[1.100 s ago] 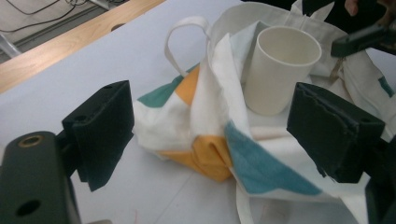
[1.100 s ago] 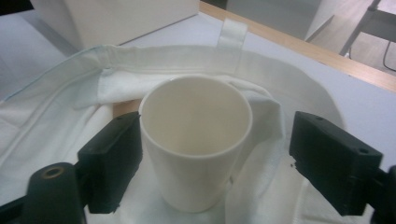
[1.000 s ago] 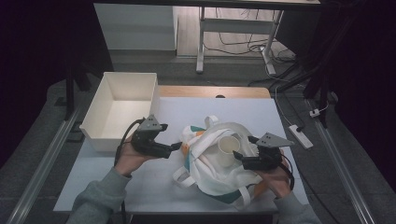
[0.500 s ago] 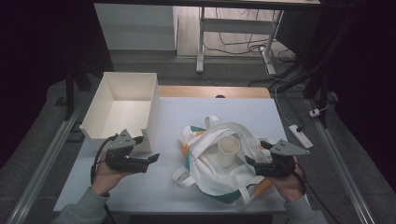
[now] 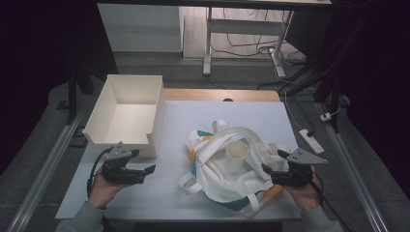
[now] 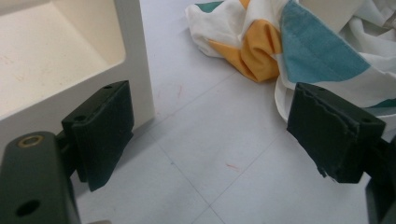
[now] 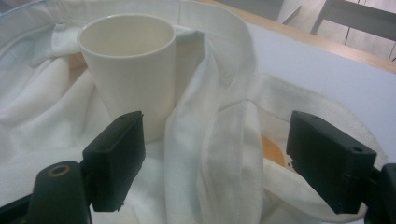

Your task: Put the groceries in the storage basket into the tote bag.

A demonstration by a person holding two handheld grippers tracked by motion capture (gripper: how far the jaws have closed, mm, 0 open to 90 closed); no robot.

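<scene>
Pale grey table (image 5: 169,193) under dim light, dark floor and cables beyond. At far left, open white bin (image 5: 126,113), standing empty at the table's left edge. Just in front of its near corner, left gripper (image 5: 149,170), held low in a hand, jaws spread wide with nothing between them, aimed rightward across bare tabletop toward the cloth. At centre, crumpled white tote bag (image 5: 227,169) with teal and orange patches, straps looping out toward the front and back. Standing upright on the bag's folds, cream cup (image 5: 237,153), mouth open upward. At right, right gripper (image 5: 267,169), fingertips at the bag's right edge, jaws parted and gripping nothing; seen along them, cup (image 7: 128,70) just past the left jaw, bag strap (image 7: 224,140) running between the two.
</scene>
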